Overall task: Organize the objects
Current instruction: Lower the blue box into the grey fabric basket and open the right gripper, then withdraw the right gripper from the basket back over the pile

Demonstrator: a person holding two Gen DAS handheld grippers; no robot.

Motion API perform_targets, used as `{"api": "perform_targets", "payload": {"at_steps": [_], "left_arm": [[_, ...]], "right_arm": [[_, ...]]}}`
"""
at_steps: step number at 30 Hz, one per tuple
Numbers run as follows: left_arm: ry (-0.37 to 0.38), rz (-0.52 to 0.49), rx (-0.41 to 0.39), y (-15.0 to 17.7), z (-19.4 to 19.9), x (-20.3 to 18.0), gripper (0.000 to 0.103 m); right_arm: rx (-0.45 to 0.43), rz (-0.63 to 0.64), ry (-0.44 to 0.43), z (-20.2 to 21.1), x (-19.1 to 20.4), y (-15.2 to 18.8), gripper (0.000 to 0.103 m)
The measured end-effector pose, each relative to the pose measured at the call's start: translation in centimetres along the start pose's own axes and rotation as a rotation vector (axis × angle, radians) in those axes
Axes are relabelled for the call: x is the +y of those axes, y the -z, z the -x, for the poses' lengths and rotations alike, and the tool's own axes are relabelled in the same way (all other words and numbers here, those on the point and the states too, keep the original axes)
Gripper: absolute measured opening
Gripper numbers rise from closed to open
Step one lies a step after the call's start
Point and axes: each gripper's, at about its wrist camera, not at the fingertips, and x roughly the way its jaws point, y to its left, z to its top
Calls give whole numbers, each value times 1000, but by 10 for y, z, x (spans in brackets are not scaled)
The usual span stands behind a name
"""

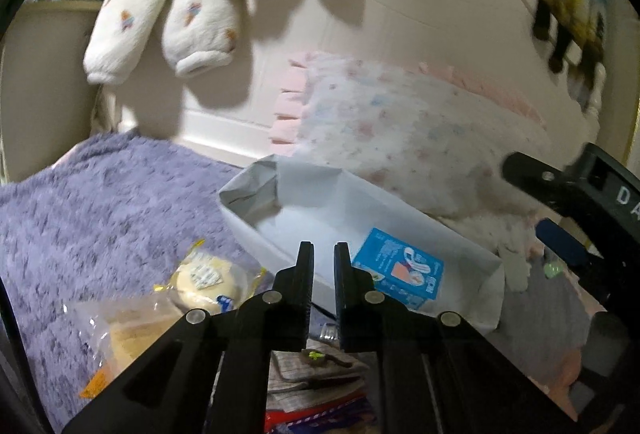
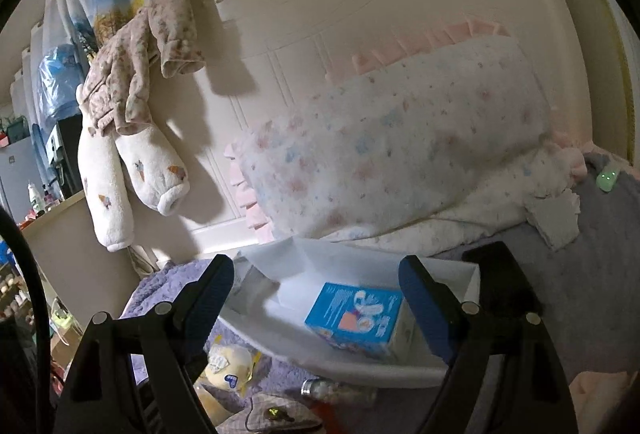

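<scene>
— Where do we stand now?

— I see the blue box [image 2: 358,316] already inside the white bin [image 1: 400,210], which sits on the purple blanket [image 1: 100,194] near the headboard end of the bed. My right gripper [image 2: 320,298] hangs above it with fingers spread and nothing between them. My left gripper [image 1: 324,266] is clenched; I see no thing between its fingers.

— So which step is this?

— I think one thing is stored and the next must be chosen. The yellow snack packet [image 1: 208,274] lies on the blanket just beside the bin's near wall.

— What does that need?

— Open the left fingers, lower them, and close on the packet gently; the wrapper looks slippery.
</scene>
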Motion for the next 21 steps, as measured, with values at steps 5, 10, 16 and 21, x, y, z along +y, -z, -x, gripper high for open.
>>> {"api": "perform_targets", "payload": {"at_steps": [5, 10, 16, 21], "left_arm": [[1, 56, 48, 6, 1, 8, 24], [-120, 62, 107, 19, 11, 12, 28], [-388, 164, 221, 49, 51, 51, 16], [-402, 171, 256, 54, 43, 70, 16]], "right_arm": [[38, -44, -19, -2, -8, -7, 84], [162, -23, -105, -14, 4, 2, 85], [429, 109, -216, -39, 38, 34, 85], [659, 244, -278, -58, 70, 74, 84]]}}
